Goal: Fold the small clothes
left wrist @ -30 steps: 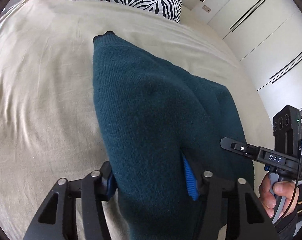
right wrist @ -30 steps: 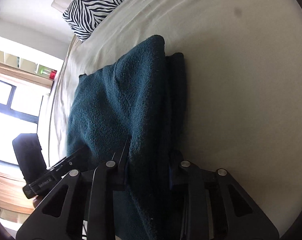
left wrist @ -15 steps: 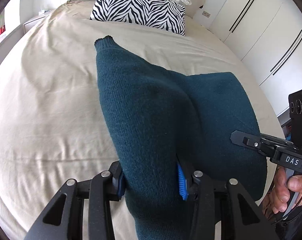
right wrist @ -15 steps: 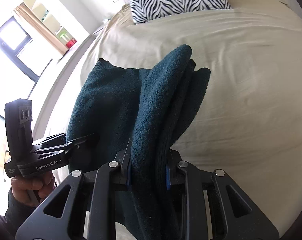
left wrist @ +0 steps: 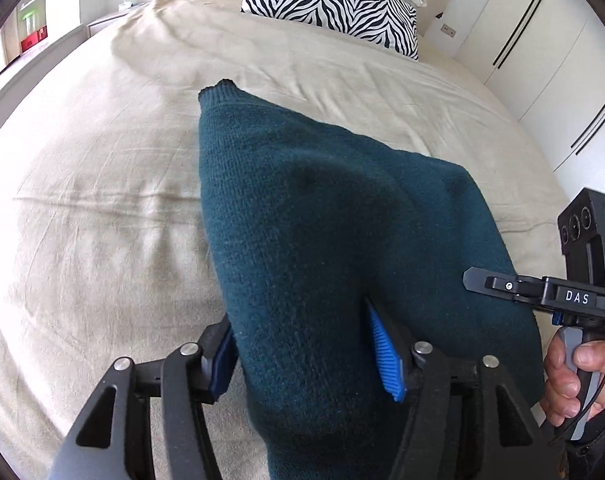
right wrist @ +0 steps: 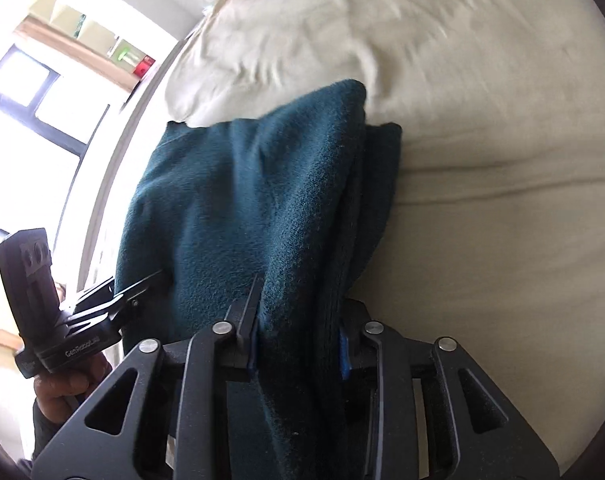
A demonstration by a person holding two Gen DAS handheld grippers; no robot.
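A dark teal knitted sweater (left wrist: 314, 248) runs up between the jaws of the left gripper (left wrist: 308, 354). Those jaws have just been opening; its blue pads (left wrist: 386, 354) sit against the thick fold on both sides, still clamped on it. The right gripper (right wrist: 298, 346) is clamped on a bunched edge of the same sweater (right wrist: 254, 200), and its jaws have also just been opening slightly. To the right of the left gripper, a hand (left wrist: 578, 380) holds the other gripper's handle. Beyond both grippers the sweater drapes forward onto a beige bedsheet (left wrist: 102, 200), its ribbed cuff pointing away. Farthest off, at the head of the bed, lies a zebra-striped pillow (left wrist: 330, 4), with white wardrobe doors (left wrist: 550, 52) to the right.
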